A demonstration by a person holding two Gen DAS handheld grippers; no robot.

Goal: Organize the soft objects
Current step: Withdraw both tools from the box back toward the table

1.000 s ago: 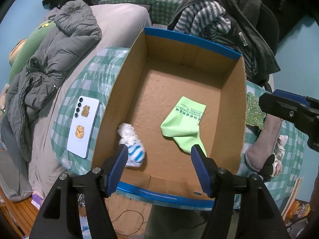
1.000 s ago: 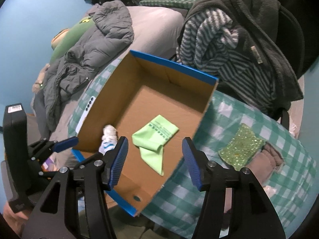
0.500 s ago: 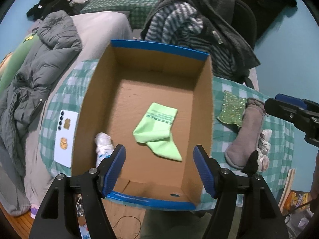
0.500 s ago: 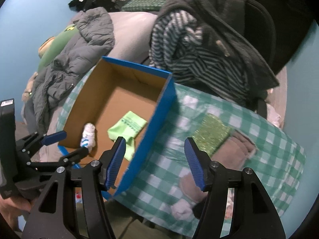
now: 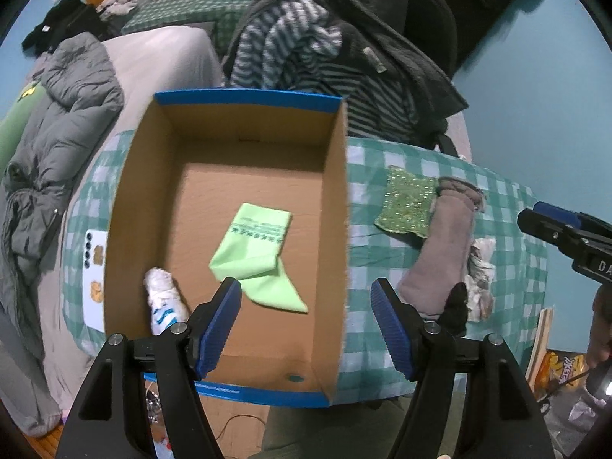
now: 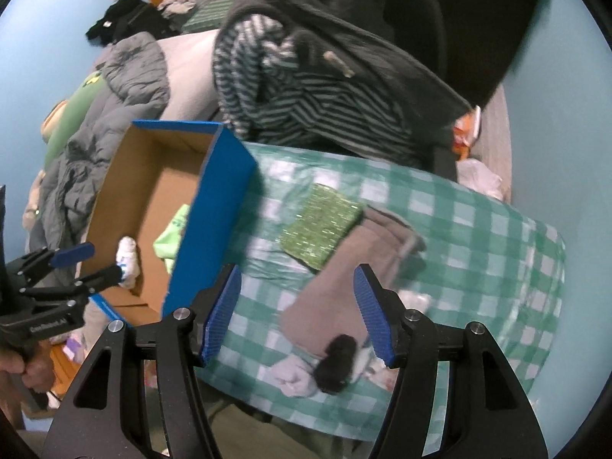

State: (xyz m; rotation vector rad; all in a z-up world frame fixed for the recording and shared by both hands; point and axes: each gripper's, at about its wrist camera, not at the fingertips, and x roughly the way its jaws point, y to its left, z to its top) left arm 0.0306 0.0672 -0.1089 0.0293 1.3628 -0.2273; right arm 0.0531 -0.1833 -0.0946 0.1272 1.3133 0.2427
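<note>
Both held spread apart and empty: left hand-held gripper (image 5: 306, 319) above near rim of blue-edged cardboard box (image 5: 244, 95), right hand-held gripper (image 6: 297, 308) over long grey-brown sock (image 6: 344, 267) near desk's front edge.

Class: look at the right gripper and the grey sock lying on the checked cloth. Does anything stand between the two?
Nothing visible does. The right gripper hangs open above the grey sock, with only air between. The glittery green cloth sits at the sock's far end, outside the path.
</note>
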